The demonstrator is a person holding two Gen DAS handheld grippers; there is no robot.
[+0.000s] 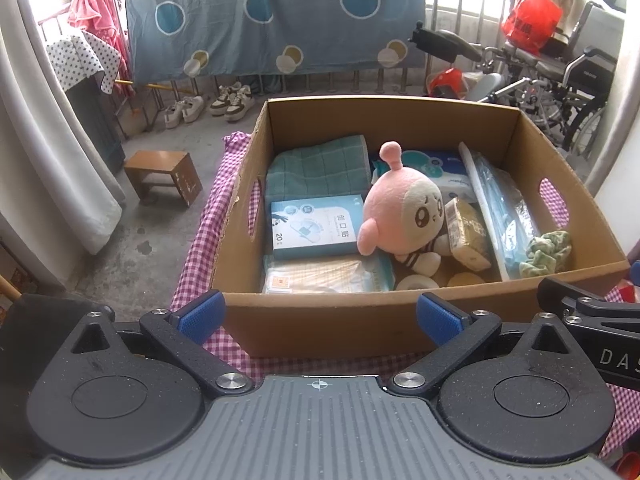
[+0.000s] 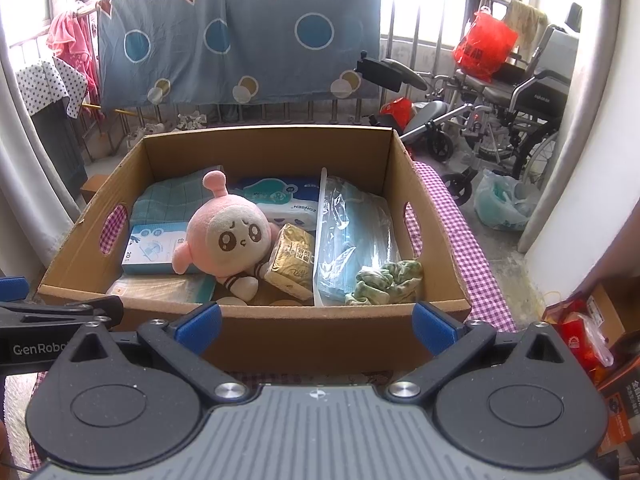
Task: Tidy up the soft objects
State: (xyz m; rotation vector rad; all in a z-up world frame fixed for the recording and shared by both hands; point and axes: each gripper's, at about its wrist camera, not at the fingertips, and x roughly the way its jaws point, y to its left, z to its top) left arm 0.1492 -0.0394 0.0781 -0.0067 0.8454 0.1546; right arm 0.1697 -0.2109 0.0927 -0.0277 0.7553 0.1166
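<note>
Both the left gripper [image 1: 320,316] and the right gripper [image 2: 318,322] hover empty, fingers spread wide, before a cardboard box [image 1: 400,320] filling mid-frame on a checked cloth [image 1: 200,256]. The sorting looks largely done: inside lie one pink plush toy [image 2: 228,236] at centre, one teal towel [image 1: 320,168] upper left, one green scrunchie [image 2: 388,280] lower right, two tissue packs and one bagged stack, possibly face masks [image 2: 356,232].

Concrete floor [image 1: 160,232], sunlit windows [image 2: 420,4], wooden stool [image 1: 164,174].
</note>
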